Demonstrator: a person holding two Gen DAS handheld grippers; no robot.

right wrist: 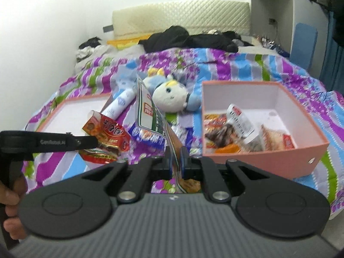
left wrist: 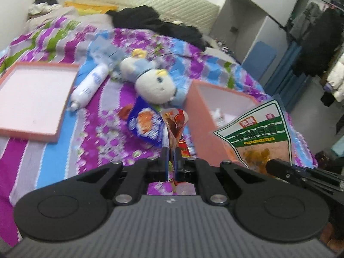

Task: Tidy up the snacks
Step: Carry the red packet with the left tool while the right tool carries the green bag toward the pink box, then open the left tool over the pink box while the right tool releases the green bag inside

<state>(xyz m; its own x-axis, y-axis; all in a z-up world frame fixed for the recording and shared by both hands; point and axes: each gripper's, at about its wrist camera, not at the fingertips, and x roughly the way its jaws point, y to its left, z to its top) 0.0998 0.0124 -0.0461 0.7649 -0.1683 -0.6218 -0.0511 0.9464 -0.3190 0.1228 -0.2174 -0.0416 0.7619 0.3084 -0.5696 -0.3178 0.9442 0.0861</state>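
Clamped tight, both sets of jaws have a packet each: the left gripper point(left wrist: 171, 162) is pinching the bottom edge of a red-and-orange foil snack packet point(left wrist: 175, 123), which stands up folded between its blue pads, and the right gripper point(right wrist: 176, 161) is squeezing a white-and-green plastic snack pouch point(right wrist: 151, 114) that rises edge-on and tilted away from its jaws. Just beyond the left jaws, a blue crinkly snack bag point(left wrist: 145, 126) lies on the striped purple, blue and green bedspread point(left wrist: 53, 154), and past that sprawls a white-and-blue plush toy point(left wrist: 154, 81) with a white plastic tube bottle point(left wrist: 90, 86) off to its left. Further left of those jaws sits a flat pink cardboard lid point(left wrist: 32, 101), inside up. To the right of the right jaws, close by, stands the open pink cardboard box point(right wrist: 268, 157), several snack packets point(right wrist: 240, 129) already piled in its near end. From the right wrist view the left gripper reaches in from the left edge with its red packet aloft, a person's hand point(right wrist: 10, 197) on the handle.
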